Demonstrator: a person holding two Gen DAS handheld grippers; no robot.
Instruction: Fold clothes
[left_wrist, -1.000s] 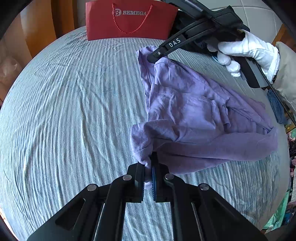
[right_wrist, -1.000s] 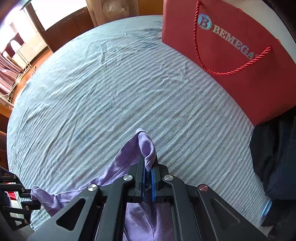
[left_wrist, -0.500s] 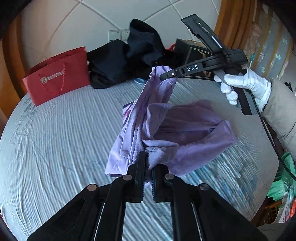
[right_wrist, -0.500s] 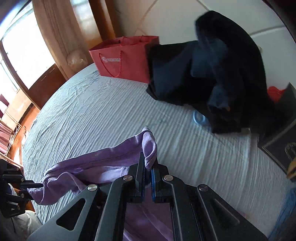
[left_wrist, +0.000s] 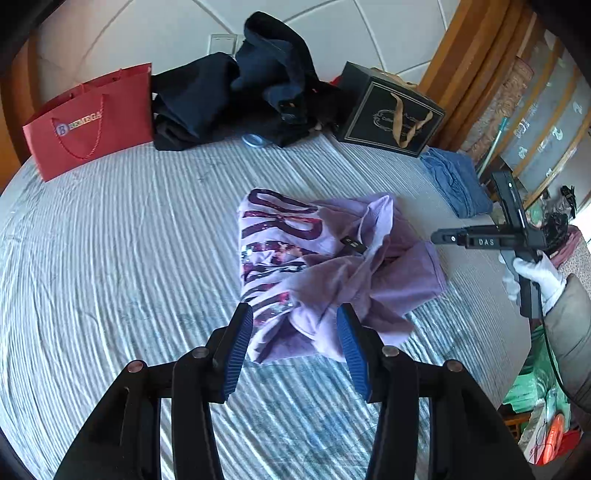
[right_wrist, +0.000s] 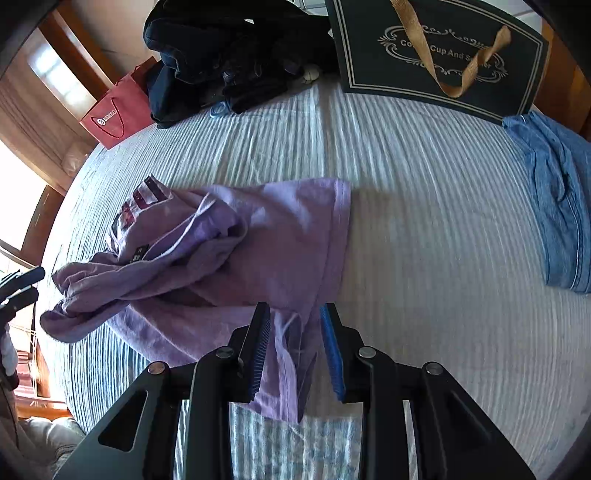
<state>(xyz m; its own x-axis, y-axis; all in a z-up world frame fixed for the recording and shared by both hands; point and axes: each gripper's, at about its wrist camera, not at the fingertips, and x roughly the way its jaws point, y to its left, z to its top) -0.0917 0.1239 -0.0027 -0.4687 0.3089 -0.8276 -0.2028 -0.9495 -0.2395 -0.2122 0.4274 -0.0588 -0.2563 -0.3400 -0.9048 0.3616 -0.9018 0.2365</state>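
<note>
From the left wrist, the left gripper (left_wrist: 293, 345) stands with its blue-padded fingers (left_wrist: 236, 347) spread wide and gripping nothing; the near edge of the purple T-shirt (left_wrist: 332, 273) shows in the gap between them. The shirt lies in a crumpled heap in the middle of the striped bed cover (left_wrist: 110, 258), its dark sequin lettering facing up on the left and loose folds bunched on the right, so it looks set down to be re-gripped before any fold. At the right the right gripper (left_wrist: 443, 236) hangs in a white-gloved hand (left_wrist: 539, 273), apart from the cloth; from this side I cannot tell its opening. Far off stand a red gift bag (left_wrist: 88, 122), a pile of dark clothes (left_wrist: 236, 96) and a black gift box (left_wrist: 391, 110), with folded blue denim (left_wrist: 454, 181) beside it, likely a finished piece kept out of the way.

From the right wrist, the right gripper (right_wrist: 295, 350) is open moderately wide, and the shirt's (right_wrist: 240, 258) near hem lies loose between its fingers (right_wrist: 258, 350), unclamped. The denim (right_wrist: 554, 206) rests at the right, well apart.
</note>
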